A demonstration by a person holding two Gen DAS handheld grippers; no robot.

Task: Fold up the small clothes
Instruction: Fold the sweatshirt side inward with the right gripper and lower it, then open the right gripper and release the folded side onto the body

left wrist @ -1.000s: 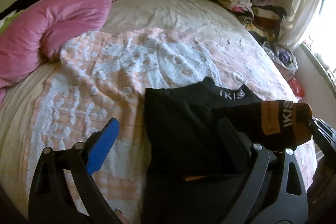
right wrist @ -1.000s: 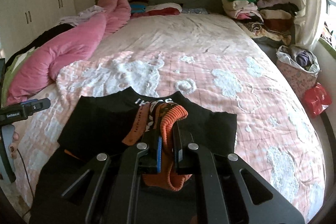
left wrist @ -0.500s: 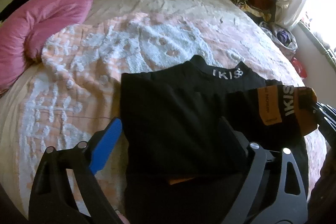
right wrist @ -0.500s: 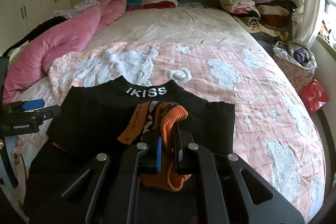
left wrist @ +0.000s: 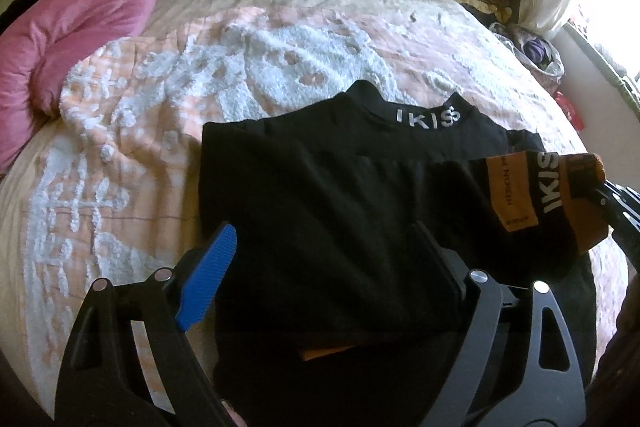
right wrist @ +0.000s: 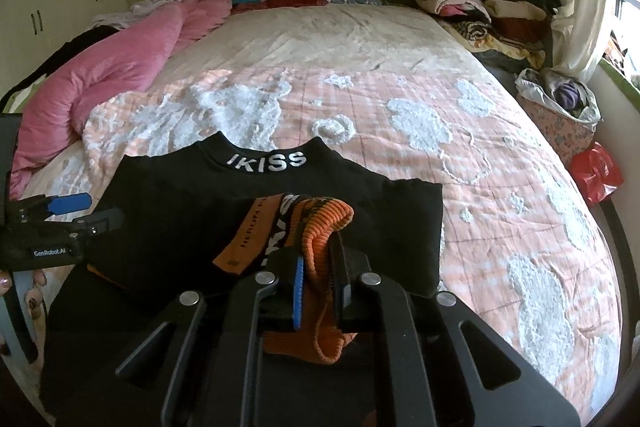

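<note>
A black sweater [left wrist: 328, 211] with a white IKISS collar [right wrist: 266, 159] lies partly folded on the pink and white bedspread [right wrist: 460, 163]. My right gripper [right wrist: 318, 259] is shut on its orange ribbed sleeve cuff [right wrist: 324, 223] and holds the sleeve across the sweater's body. The cuff also shows at the right of the left wrist view [left wrist: 556, 199]. My left gripper [left wrist: 320, 247] is open, its blue pad and black finger straddling the sweater's left part, holding nothing. It shows at the left of the right wrist view [right wrist: 72, 211].
A pink duvet [right wrist: 120, 67] is bunched along the bed's left side. Stacks of folded clothes [right wrist: 480, 3] sit at the far right by the headboard. A bag of clothes [right wrist: 560, 107] and a red bag [right wrist: 596, 171] stand on the floor at the right.
Both grippers have moved forward over the bed. The right one has carried the orange cuff further across the sweater; the collar lettering now shows in full. The left gripper stays open.
</note>
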